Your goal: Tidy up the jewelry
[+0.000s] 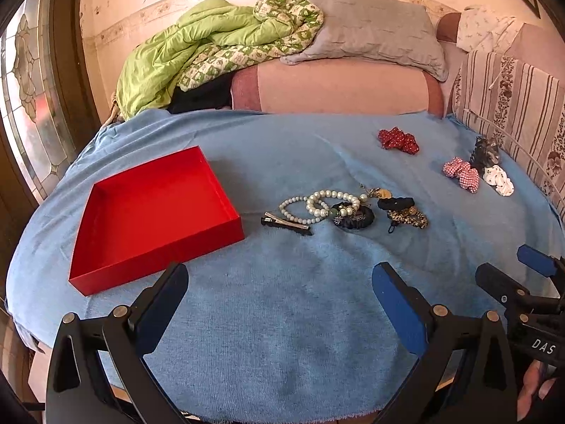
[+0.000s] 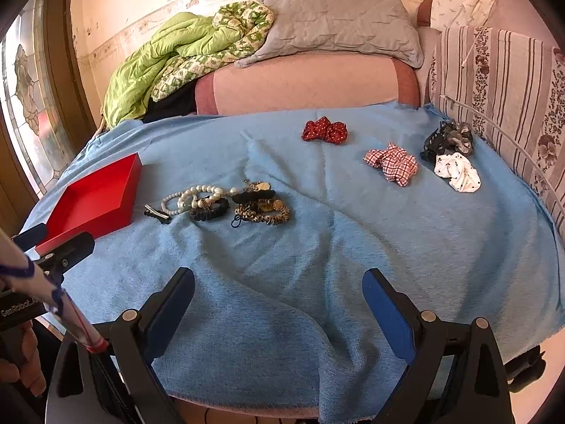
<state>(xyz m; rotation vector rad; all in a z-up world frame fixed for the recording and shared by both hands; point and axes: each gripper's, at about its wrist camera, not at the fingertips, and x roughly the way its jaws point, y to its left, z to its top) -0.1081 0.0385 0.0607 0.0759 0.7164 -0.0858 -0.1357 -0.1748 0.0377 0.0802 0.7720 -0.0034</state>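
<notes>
Both of your tongs, the left gripper (image 1: 279, 293) and the right gripper (image 2: 279, 293), gape wide and hold nothing, low in each frame over the blue blanket (image 2: 282, 265). Mid-frame, the hair clip (image 1: 286, 223) lies flat, its long axis running left-right, just beside the pearl bracelets (image 1: 319, 205). Left of them, the red box (image 1: 155, 219) sits open-topped, probably to receive them.

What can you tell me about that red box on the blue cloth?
The red box is a shallow, square, open-topped tray with low straight walls, looking like smooth card or plastic. Nothing lies inside it. It rests flat on the blue cloth, turned at an angle, at the left side of the table. The black hair clip and pearl bracelets lie just to its right, not touching it. Neither gripper touches it.
</notes>
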